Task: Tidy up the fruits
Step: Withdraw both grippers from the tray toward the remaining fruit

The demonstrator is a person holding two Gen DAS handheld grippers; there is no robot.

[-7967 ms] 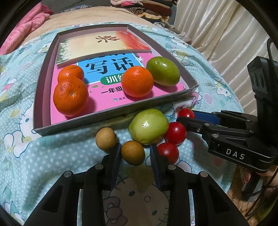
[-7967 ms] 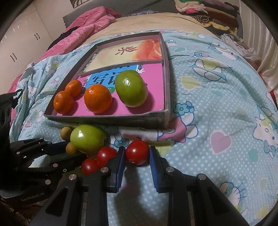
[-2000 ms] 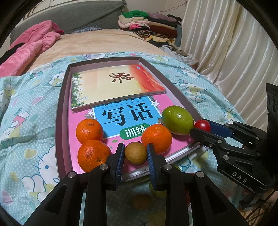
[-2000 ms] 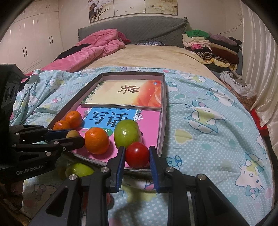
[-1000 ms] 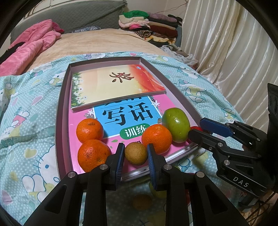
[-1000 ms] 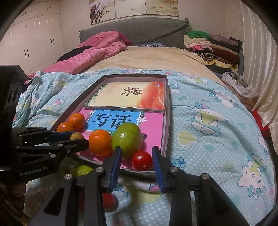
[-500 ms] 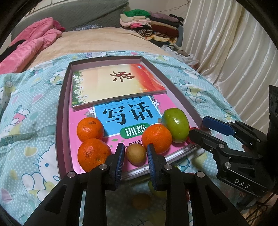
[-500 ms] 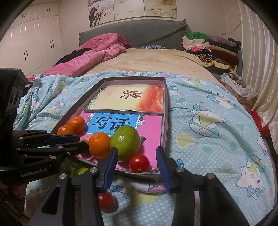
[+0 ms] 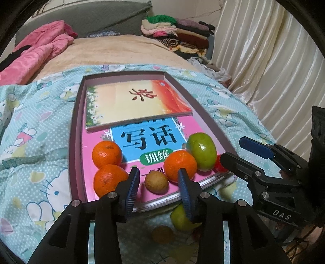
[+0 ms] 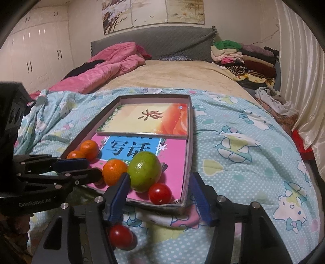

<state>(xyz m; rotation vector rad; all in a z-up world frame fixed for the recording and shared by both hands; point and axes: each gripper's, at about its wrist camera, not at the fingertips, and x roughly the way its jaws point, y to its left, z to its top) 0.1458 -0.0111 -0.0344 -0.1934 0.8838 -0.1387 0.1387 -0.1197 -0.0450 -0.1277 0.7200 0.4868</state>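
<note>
Freshly released longan (image 9: 156,181) and tomato (image 10: 159,193), each loose between opening, spread fingers (image 9: 133,183), on the tray (image 10: 187,162).

A bedroom under warm indoor light. The bed (image 10: 203,75) fills the middle, with a grey padded headboard (image 10: 162,42) against a cream wall. Above the headboard hangs a painting in three panels (image 10: 152,12) showing blossoming branches. White wardrobe doors (image 10: 34,52) with dark handles run along the left wall. Cream satin curtains (image 9: 274,61) hang in folds down the right side. A beige blanket (image 10: 172,75) covers the far half of the bed; a light blue cartoon-cat quilt (image 10: 243,142) covers the near half. A crumpled pink duvet (image 10: 105,67) lies at the far left corner of the bed, and a stack of folded clothes (image 10: 243,56) sits at the far right corner.
</note>
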